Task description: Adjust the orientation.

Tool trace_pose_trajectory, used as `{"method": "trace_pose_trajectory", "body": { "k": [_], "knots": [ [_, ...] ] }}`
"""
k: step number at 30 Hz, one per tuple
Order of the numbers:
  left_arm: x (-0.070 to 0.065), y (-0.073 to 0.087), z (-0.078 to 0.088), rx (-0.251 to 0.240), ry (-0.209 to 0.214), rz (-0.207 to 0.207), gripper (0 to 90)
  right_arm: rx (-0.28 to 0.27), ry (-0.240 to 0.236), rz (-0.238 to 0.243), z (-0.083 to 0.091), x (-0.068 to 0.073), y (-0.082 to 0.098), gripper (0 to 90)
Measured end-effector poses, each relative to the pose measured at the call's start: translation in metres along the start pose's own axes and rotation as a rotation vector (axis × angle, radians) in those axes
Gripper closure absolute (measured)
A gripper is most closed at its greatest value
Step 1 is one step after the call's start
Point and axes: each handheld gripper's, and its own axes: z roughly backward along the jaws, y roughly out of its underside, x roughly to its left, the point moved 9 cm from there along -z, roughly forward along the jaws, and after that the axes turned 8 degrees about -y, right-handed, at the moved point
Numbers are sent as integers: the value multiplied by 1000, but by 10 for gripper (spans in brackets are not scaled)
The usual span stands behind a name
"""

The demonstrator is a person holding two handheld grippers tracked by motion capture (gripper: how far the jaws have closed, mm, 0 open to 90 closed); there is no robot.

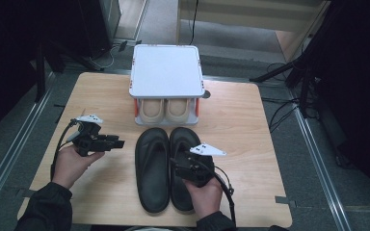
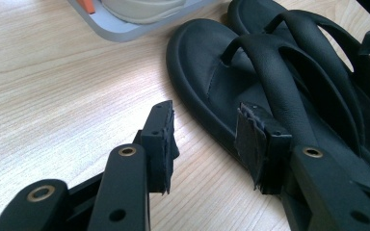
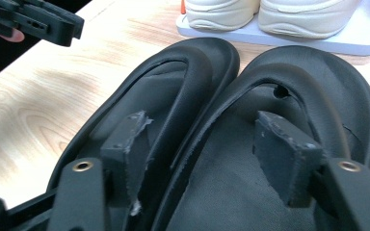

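High view: pair of black flip-flops [image 1: 166, 166] lying side by side just in front of the white shoe rack [image 1: 166, 72]; right gripper [image 1: 189, 161] over them. Left gripper view: left gripper [image 2: 204, 139] released, beside matte sole. Right gripper view: jaws spread, unclenched, astride straps.

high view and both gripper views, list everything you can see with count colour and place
black flip-flops: 2, black, side by side at the table's middle, toes toward the rack
shoe rack: 1, white top with orange posts, at the table's far edge
beige shoes: 2, beige, side by side on the rack's lower shelf
table: 1, light wood, under everything
cables: several, black, on the floor to the right of the table
left gripper: 1, black, jaws open over bare wood left of the flip-flops
right gripper: 1, black, jaws open over the flip-flops' straps
hands: 2, one on each gripper, dark sleeves
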Motion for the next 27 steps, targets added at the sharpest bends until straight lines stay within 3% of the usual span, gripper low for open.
{"method": "trace_pose_trajectory", "body": {
  "k": [15,27],
  "knots": [
    [2,-1,1,-12,-5,3,576,62,44,-5,-29,7,11,334],
    [0,-4,3,-47,1,-8,566,96,68,-45,-52,10,17,390]
  ]
}}
